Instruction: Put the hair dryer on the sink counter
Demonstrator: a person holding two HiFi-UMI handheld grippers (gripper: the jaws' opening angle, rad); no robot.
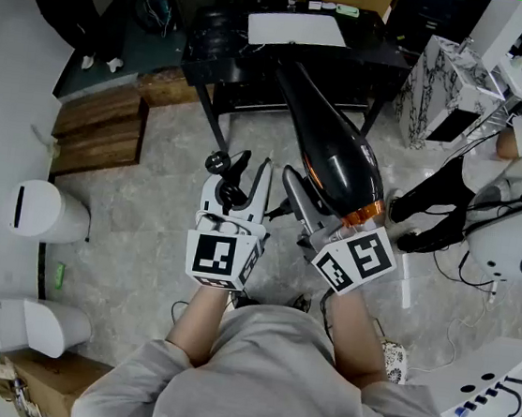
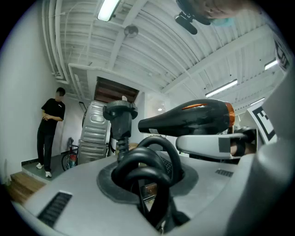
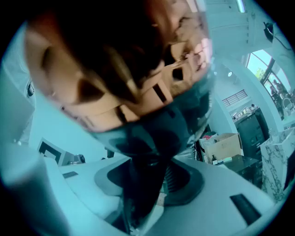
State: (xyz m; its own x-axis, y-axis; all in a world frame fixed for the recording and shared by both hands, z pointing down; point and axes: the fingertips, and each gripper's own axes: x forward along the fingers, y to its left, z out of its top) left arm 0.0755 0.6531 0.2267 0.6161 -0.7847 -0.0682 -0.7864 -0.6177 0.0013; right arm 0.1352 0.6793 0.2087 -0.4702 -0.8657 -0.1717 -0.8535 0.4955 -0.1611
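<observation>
Right hand-held gripper (image 1: 306, 213) clamps 1 black, orange-banded plastic hair dryer (image 1: 334, 150); left hand-held gripper (image 1: 239, 179) clamps 1 coiled black cord (image 2: 147, 161).

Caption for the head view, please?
Right tongs grip a black hair dryer; left tongs hold its coiled cord and plug.

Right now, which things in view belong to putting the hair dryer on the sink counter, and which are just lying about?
Job: black hair dryer with an orange band, held by the right gripper; black coiled power cord, held by the left gripper.
Lying about: black table; white cylindrical bin; wooden steps; cardboard box.
</observation>
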